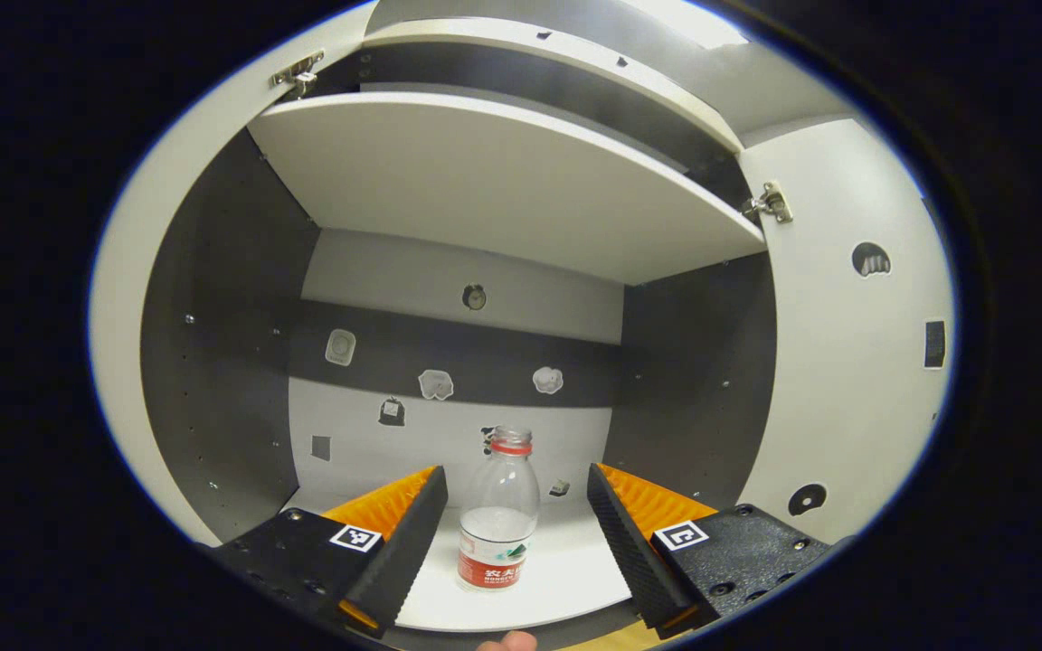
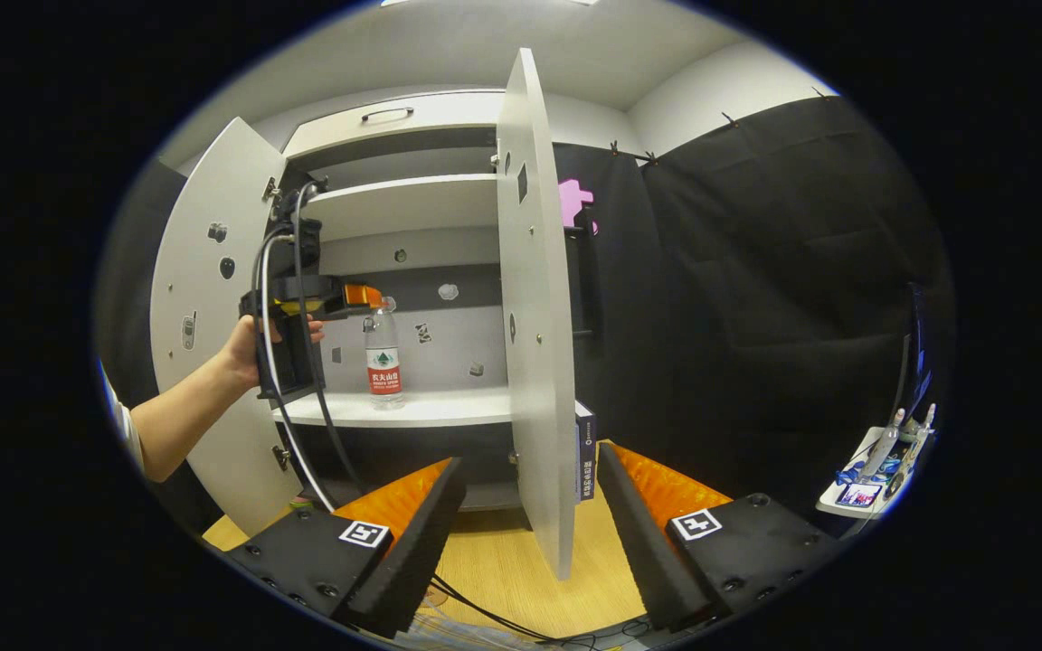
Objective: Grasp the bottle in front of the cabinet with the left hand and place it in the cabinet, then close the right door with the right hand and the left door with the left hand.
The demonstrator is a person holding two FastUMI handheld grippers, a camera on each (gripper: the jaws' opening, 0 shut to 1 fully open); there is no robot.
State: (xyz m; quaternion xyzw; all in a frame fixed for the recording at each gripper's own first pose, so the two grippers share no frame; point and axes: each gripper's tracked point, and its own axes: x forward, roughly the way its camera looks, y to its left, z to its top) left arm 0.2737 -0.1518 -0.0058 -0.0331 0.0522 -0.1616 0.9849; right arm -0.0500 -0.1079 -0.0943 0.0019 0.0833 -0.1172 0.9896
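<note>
The clear bottle (image 1: 497,515) with a red label and red neck ring, no cap, stands upright on the cabinet's white lower shelf (image 1: 575,579). My left gripper (image 1: 515,479) is open, its orange and black fingers wide apart on either side of the bottle without touching it. In the right gripper view a hand holds the left gripper (image 2: 340,298) at the height of the bottle's (image 2: 383,357) neck. My right gripper (image 2: 530,461) is open, with nothing in it. It faces the edge of the open right door (image 2: 530,316). The left door (image 2: 204,298) stands open too.
An upper shelf (image 1: 503,172) runs above the bottle. The cabinet stands on a wooden floor (image 2: 503,561), where a black cable (image 2: 485,610) trails. A dark box (image 2: 585,452) sits by the right door's foot. A small white table (image 2: 865,493) with items is far right.
</note>
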